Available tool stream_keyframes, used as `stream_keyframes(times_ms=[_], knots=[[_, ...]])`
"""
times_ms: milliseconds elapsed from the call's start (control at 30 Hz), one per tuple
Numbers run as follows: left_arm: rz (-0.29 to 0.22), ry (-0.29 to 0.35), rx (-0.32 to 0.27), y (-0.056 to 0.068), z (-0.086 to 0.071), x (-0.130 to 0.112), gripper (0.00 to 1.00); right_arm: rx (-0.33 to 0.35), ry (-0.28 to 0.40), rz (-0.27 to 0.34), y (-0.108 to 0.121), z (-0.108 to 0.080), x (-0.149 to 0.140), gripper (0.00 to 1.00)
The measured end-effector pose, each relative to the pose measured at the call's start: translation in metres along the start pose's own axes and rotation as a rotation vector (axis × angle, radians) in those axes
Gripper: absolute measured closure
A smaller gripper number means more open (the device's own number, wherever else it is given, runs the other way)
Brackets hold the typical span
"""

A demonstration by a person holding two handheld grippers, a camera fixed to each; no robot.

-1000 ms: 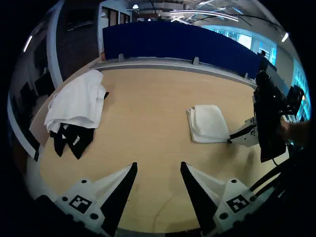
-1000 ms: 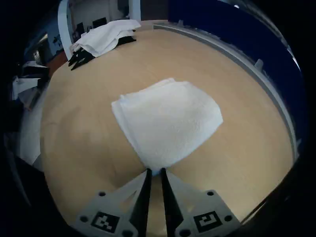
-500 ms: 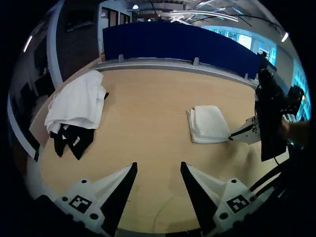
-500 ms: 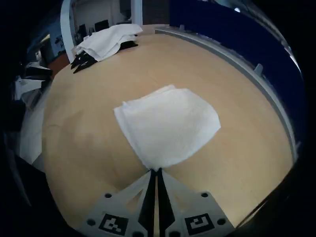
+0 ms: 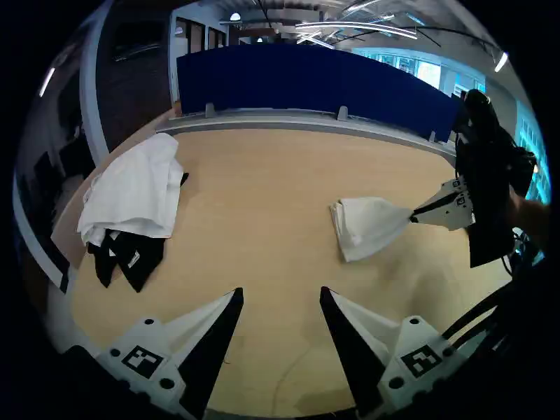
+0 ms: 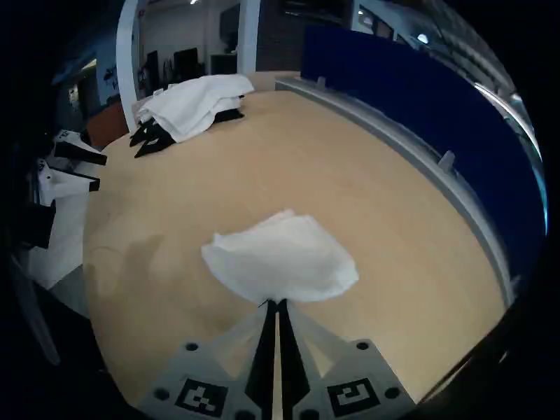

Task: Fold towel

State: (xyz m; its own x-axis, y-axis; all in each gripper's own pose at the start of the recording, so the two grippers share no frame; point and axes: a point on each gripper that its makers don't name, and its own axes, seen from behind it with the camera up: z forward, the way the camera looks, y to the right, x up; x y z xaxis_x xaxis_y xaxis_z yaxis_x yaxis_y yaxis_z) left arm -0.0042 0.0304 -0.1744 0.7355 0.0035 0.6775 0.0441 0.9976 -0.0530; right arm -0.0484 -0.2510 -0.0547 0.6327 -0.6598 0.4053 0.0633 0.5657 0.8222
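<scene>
Right gripper view: right tongs (image 6: 273,303) tight on towel (image 6: 280,262) corner.

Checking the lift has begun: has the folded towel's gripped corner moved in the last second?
Yes. The right gripper lifted one corner of the towel off the table, up toward the blue partition.

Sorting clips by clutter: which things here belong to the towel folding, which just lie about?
Job: towel, right gripper shut on its corner, left gripper open.
Lying about: white cloth pile, black clothes partly under it, blue partition.
</scene>
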Motion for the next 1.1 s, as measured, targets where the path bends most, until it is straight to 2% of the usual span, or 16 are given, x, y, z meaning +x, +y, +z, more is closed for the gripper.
stream_keyframes(times_ms=[667,1100], knots=[[0.023,0.036,-0.027,0.009,-0.003,0.020,0.20,-0.078,0.150,-0.035,0.027,-0.068,0.082,0.97],[0.028,0.046,-0.041,0.014,-0.005,0.023,0.19,-0.110,0.177,-0.039,0.041,-0.092,0.093,0.97]])
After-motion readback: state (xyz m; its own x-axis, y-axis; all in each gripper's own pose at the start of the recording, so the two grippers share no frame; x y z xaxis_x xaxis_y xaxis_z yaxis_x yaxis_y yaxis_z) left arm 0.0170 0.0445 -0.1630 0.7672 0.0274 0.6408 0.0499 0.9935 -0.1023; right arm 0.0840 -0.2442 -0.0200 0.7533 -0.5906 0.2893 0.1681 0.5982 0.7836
